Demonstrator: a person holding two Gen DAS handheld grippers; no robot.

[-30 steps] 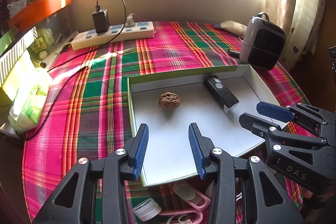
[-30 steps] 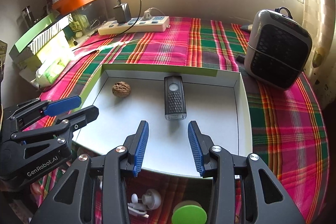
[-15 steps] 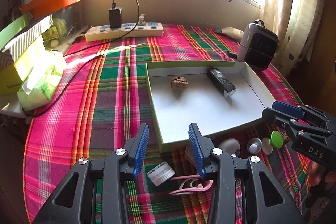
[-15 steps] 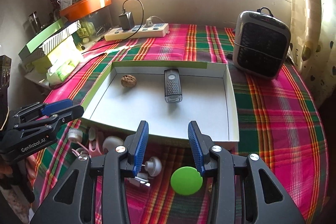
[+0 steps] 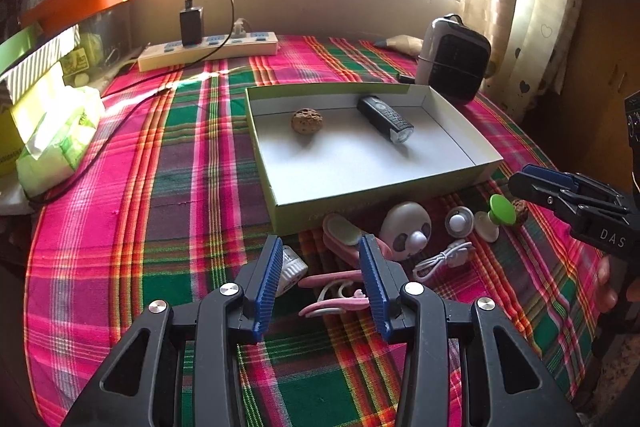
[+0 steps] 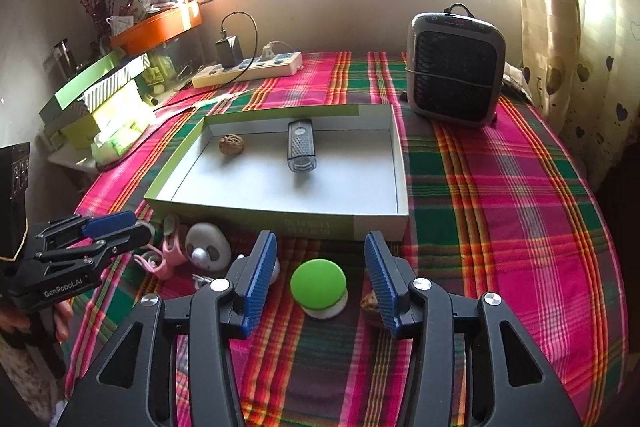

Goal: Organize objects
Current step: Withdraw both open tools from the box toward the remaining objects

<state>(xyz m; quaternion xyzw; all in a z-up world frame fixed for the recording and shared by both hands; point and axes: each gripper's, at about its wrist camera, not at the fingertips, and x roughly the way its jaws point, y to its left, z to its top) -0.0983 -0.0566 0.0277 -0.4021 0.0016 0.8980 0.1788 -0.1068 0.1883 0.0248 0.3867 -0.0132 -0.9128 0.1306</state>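
Right wrist view puts your right gripper (image 6: 320,277) over the round green-capped white knob (image 6: 319,287) on the plaid tablecloth (image 6: 500,195); its jaws have just been opening and stand released, the knob between them but untouched. Your left gripper (image 5: 320,277) also hangs released, above the pink plastic clips (image 5: 336,291) just in front of the shallow green-edged cardboard box (image 5: 400,203). Inside that box lie a wrinkled brown walnut (image 5: 307,120) and a black bike light (image 5: 386,119), well apart.

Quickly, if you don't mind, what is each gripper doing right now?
Left gripper: open, holding nothing.
Right gripper: open, just widened, green knob between its fingers, untouched.
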